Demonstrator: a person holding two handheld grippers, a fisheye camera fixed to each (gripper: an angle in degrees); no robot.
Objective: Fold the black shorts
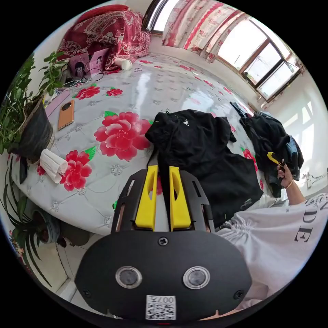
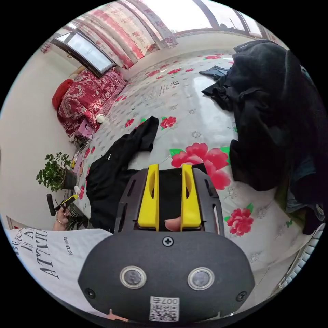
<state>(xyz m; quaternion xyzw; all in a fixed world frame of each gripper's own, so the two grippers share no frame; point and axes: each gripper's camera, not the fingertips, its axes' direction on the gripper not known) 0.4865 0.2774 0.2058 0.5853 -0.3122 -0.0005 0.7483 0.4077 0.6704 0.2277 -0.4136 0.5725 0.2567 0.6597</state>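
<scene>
The black shorts [image 1: 205, 153] lie spread and rumpled on the flowered bed cover [image 1: 112, 171]. In the left gripper view my left gripper [image 1: 163, 168] hovers at their near edge, its yellow jaws a narrow gap apart with nothing pinched. A hand holds my right gripper [image 1: 275, 159] at the far side, by the dark pile. In the right gripper view the shorts [image 2: 109, 171] run from under my right gripper [image 2: 169, 167], which stands open above the black cloth. My left gripper [image 2: 65, 203] appears small at the bed's edge.
A heap of dark clothes [image 2: 273, 112] sits on the bed beside the shorts. A potted plant [image 1: 32, 133], a rolled white cloth [image 1: 53, 165] and a phone [image 1: 65, 114] lie along one bed edge. A red blanket [image 1: 106, 30] is piled at the far end. A person's white shirt [image 1: 280, 239] is close by.
</scene>
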